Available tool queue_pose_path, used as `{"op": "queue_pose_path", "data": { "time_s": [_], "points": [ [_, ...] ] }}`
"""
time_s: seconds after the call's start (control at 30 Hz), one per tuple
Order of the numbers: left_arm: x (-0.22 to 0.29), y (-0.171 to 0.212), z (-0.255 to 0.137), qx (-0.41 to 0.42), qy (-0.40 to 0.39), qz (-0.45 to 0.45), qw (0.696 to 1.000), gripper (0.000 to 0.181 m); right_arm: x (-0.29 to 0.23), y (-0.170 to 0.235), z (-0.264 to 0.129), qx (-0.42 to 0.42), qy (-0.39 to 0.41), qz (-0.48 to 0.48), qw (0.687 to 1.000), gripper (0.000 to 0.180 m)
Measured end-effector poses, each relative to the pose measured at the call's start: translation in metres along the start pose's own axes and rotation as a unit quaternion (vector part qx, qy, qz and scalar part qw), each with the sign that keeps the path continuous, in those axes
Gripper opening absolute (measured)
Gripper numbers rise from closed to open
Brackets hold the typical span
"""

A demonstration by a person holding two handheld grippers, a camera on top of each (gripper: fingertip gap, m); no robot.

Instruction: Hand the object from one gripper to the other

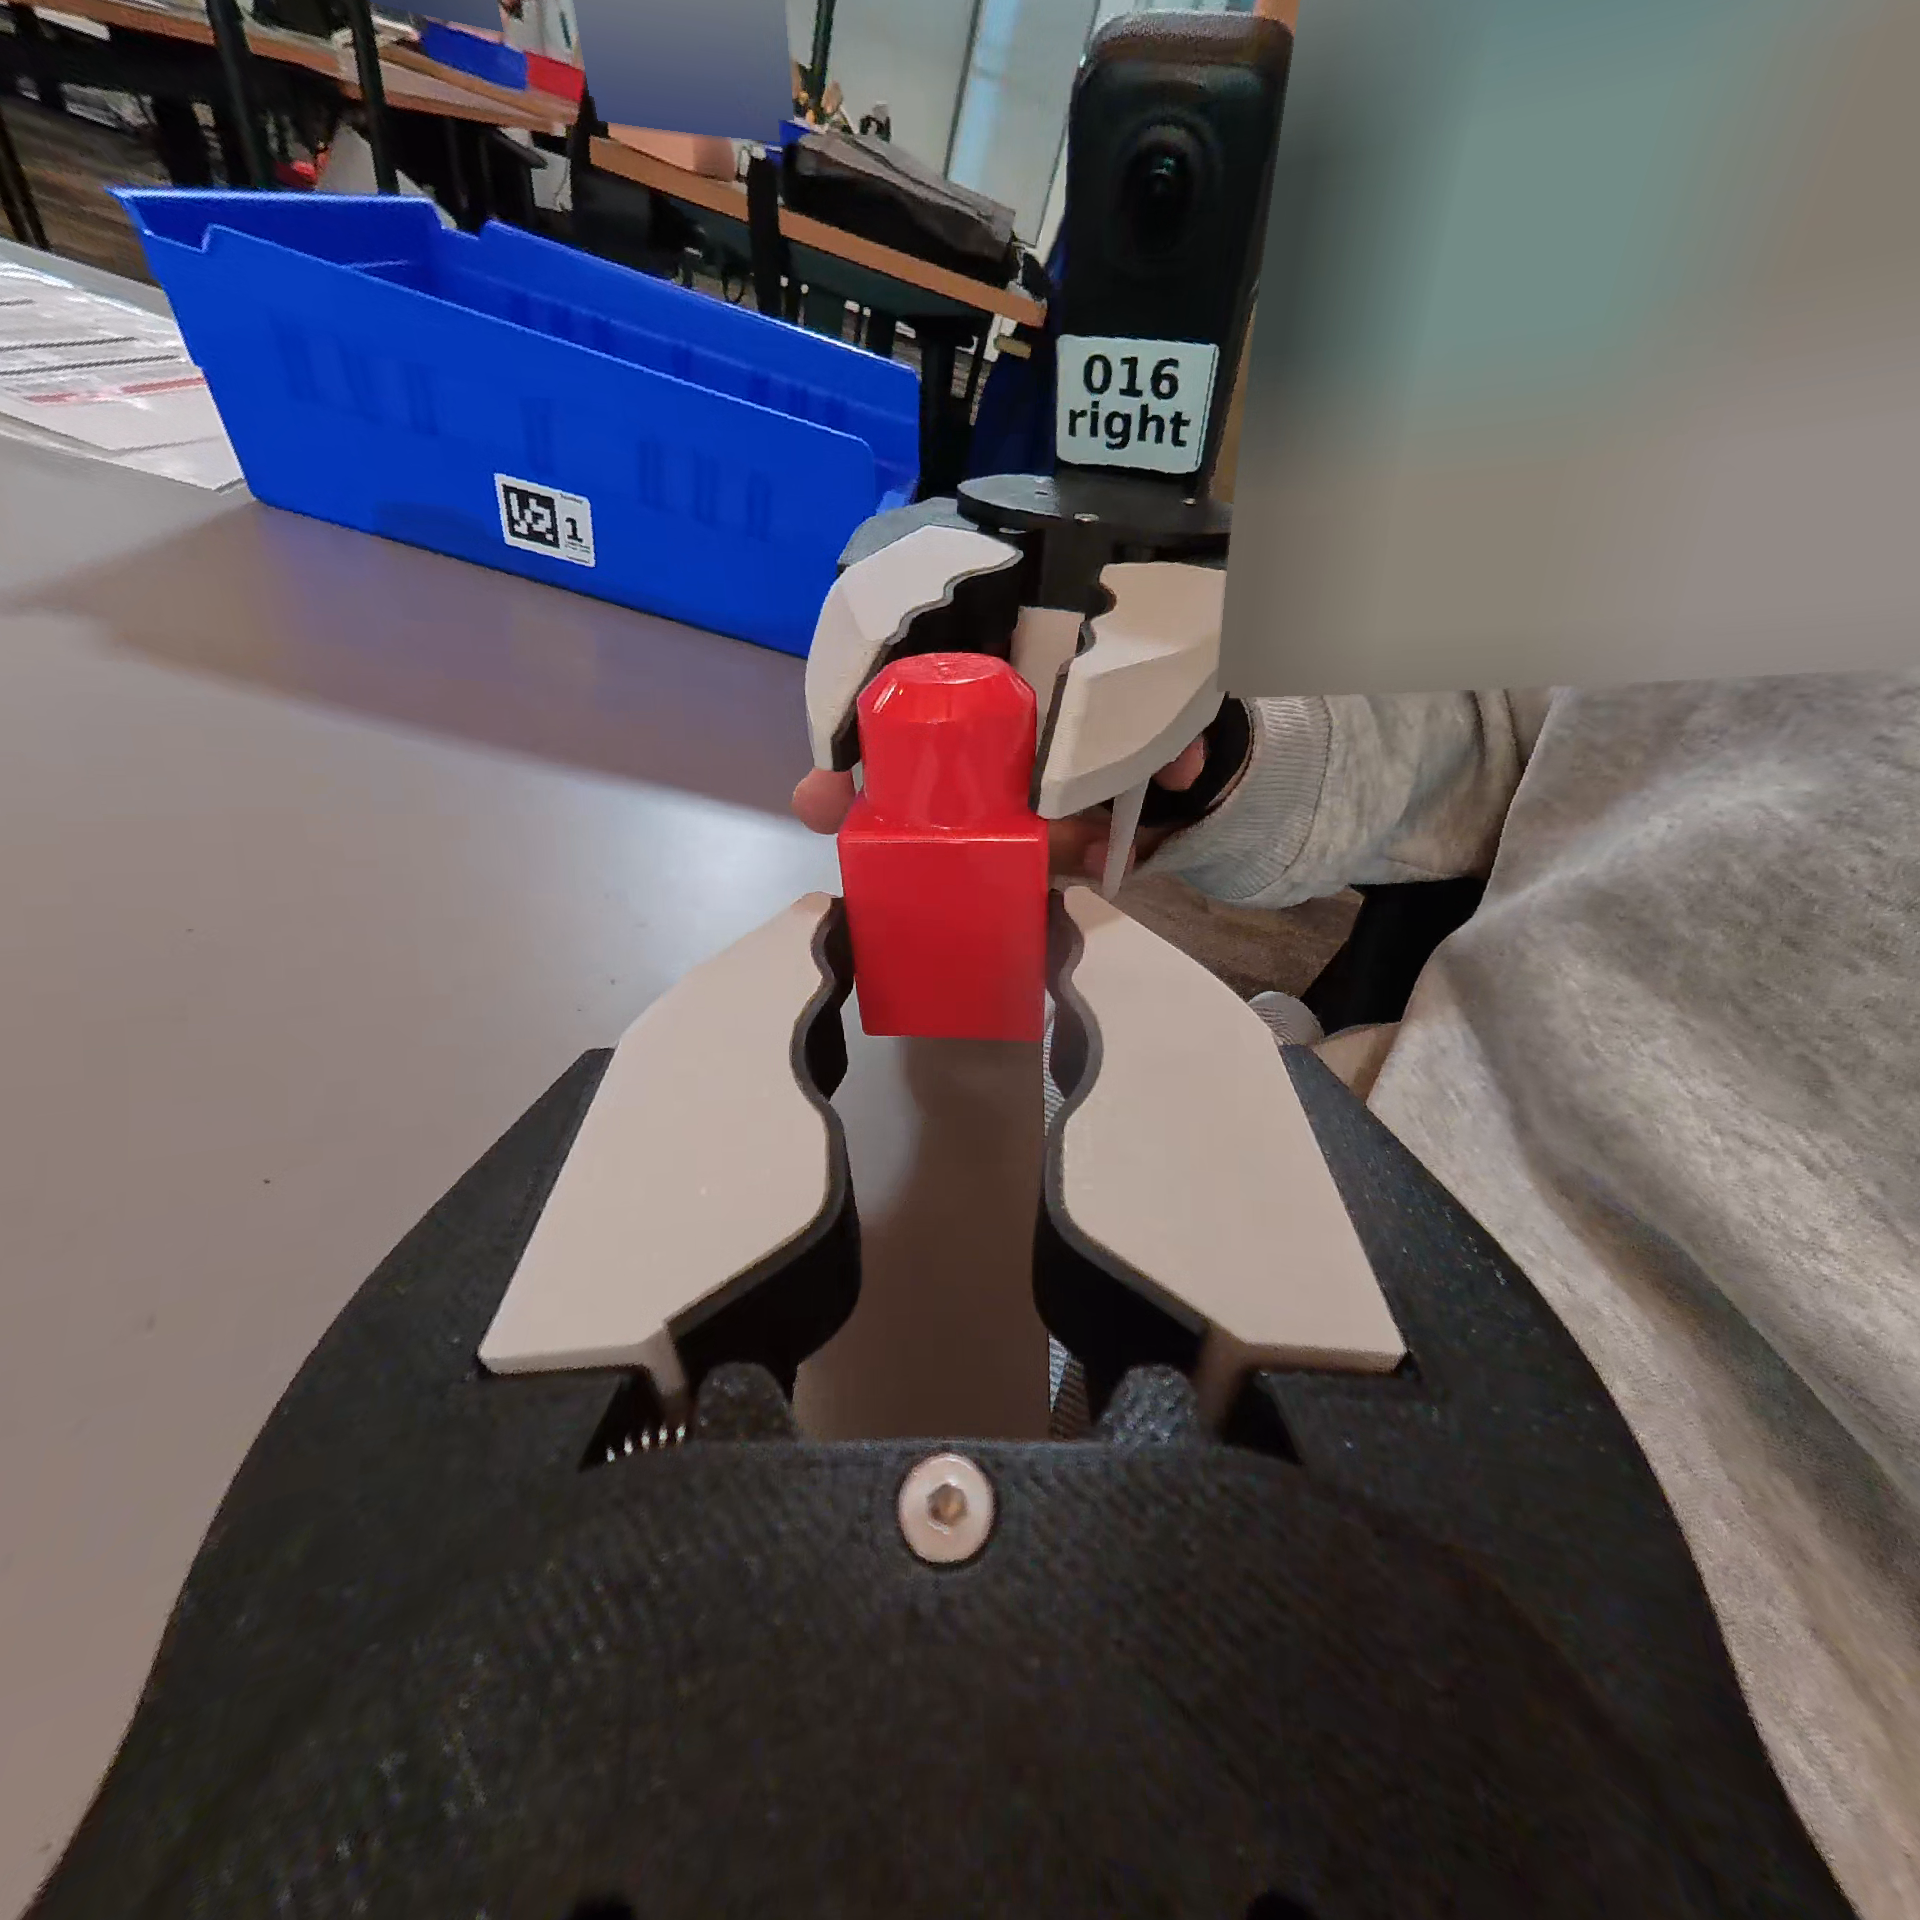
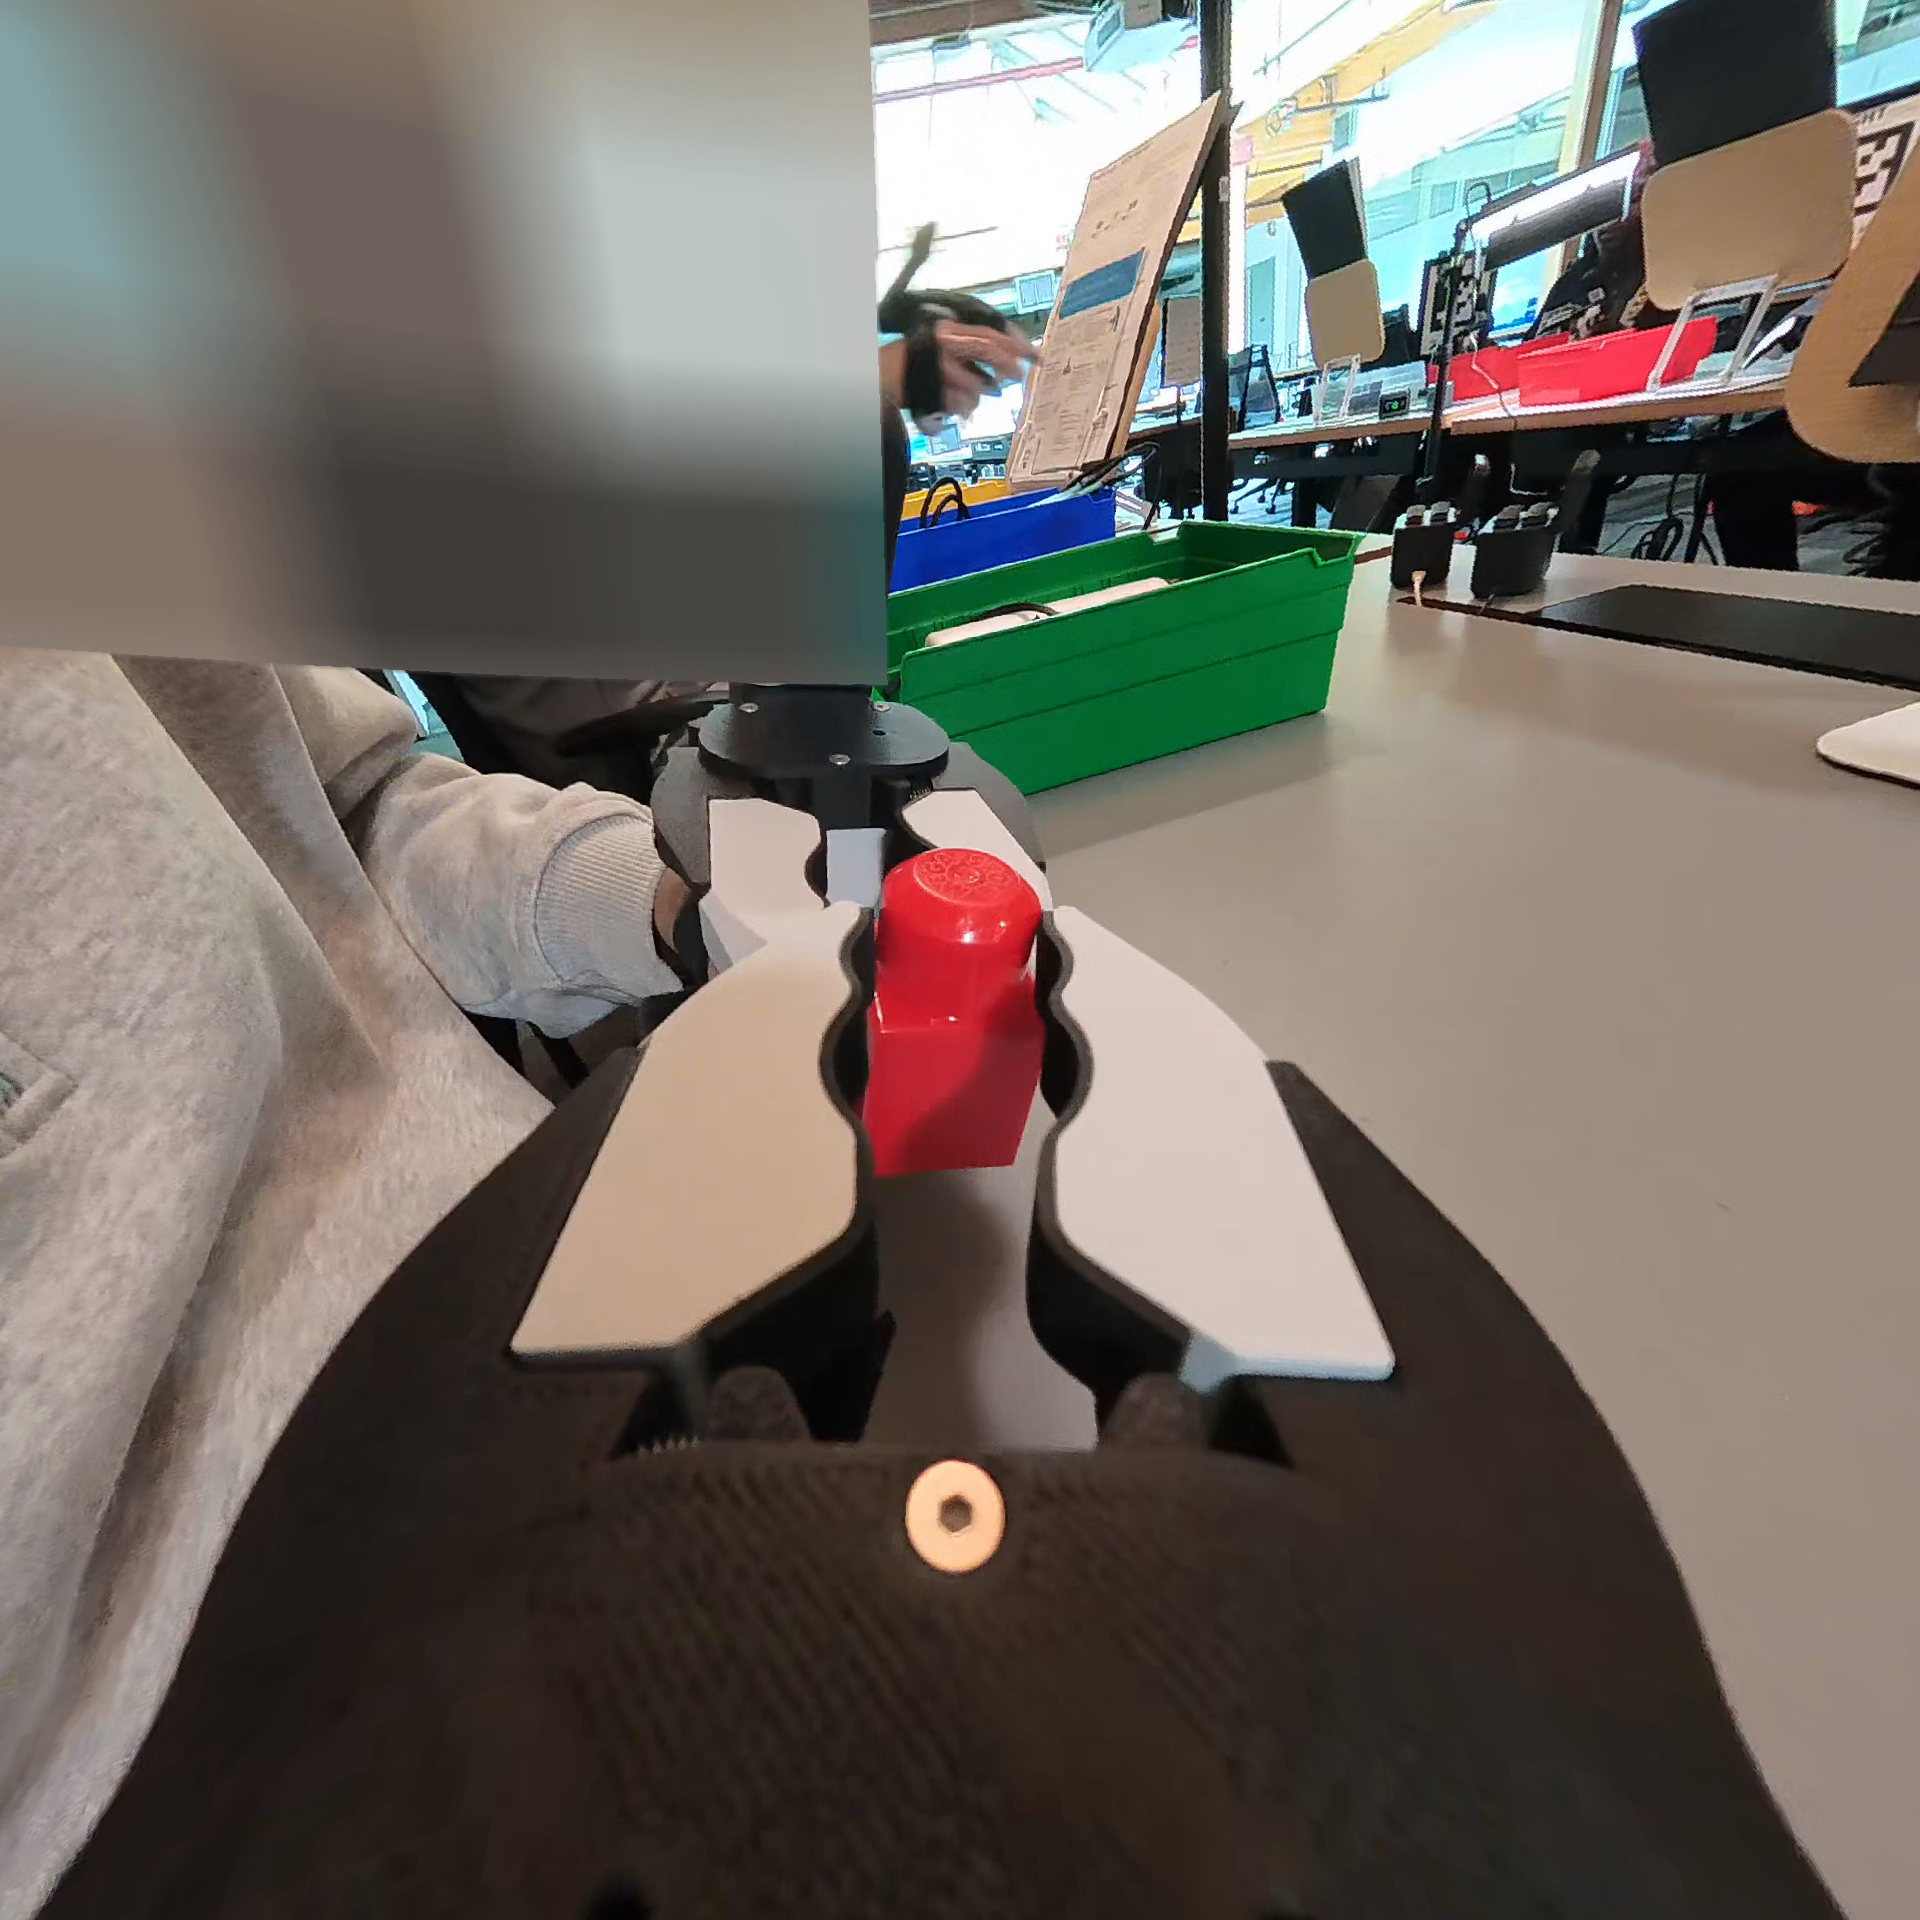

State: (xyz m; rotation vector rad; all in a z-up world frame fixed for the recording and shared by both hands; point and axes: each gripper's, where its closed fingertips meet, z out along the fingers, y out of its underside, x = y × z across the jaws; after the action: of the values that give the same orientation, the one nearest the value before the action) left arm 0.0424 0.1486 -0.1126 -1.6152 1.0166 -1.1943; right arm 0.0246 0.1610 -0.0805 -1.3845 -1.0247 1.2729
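A red toy block (image 1: 940, 935) with a round stud on top hangs in the air above the grey table (image 1: 312, 883), between both grippers. My left gripper (image 1: 945, 909) grips the block's square base with its fingertips. My right gripper (image 1: 940, 748) faces it from the far side, its fingers closed around the stud. In the right wrist view the block (image 2: 951, 1070) sits between the fingers of my right gripper (image 2: 951, 925), slightly tilted. The left gripper (image 2: 862, 842) shows just behind it, partly hidden.
A blue bin (image 1: 468, 395) stands on the table at the back left, with papers (image 1: 83, 364) beside it. A green bin (image 2: 1122, 665) stands farther back in the right wrist view. The person's grey sleeves (image 1: 1558, 935) are close on one side. Only a small space, under 4 cm, lies between the two pairs of fingers.
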Motion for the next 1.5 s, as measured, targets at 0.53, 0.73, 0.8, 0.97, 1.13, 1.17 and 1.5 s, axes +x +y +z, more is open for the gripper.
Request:
{"op": "queue_pose_path", "data": {
  "time_s": [0.53, 0.73, 0.8, 0.97, 1.13, 1.17, 1.5],
  "points": [
    [-0.007, -0.004, -0.001, 0.016, -0.026, 0.001, 1.0, 0.04, 0.007, -0.003, -0.004, -0.001, 0.028, -0.023, 0.999, 0.029],
    [-0.014, -0.007, -0.005, 0.019, -0.064, 0.032, 0.997, 0.035, 0.015, -0.005, -0.007, 0.003, 0.05, -0.02, 0.999, 0.029],
    [-0.016, -0.007, -0.006, 0.014, -0.076, 0.045, 0.996, 0.031, 0.018, -0.004, -0.006, 0.001, 0.062, -0.021, 0.998, 0.029],
    [-0.021, -0.003, -0.005, -0.008, -0.114, 0.089, 0.989, 0.029, 0.032, -0.007, -0.007, 0.007, 0.115, -0.018, 0.993, 0.029],
    [-0.031, 0.005, 0.001, -0.026, -0.151, 0.07, 0.986, 0.057, 0.04, -0.005, -0.002, 0.001, 0.159, -0.001, 0.987, 0.029],
    [-0.033, 0.007, 0.003, -0.03, -0.155, 0.053, 0.986, 0.062, 0.04, -0.004, 0.0, 0.0, 0.165, -0.001, 0.986, 0.029],
    [-0.04, -0.001, -0.004, -0.01, -0.191, 0.033, 0.981, 0.057, 0.036, -0.007, 0.008, 0.008, 0.215, -0.007, 0.976, 0.029]
  ]
}}
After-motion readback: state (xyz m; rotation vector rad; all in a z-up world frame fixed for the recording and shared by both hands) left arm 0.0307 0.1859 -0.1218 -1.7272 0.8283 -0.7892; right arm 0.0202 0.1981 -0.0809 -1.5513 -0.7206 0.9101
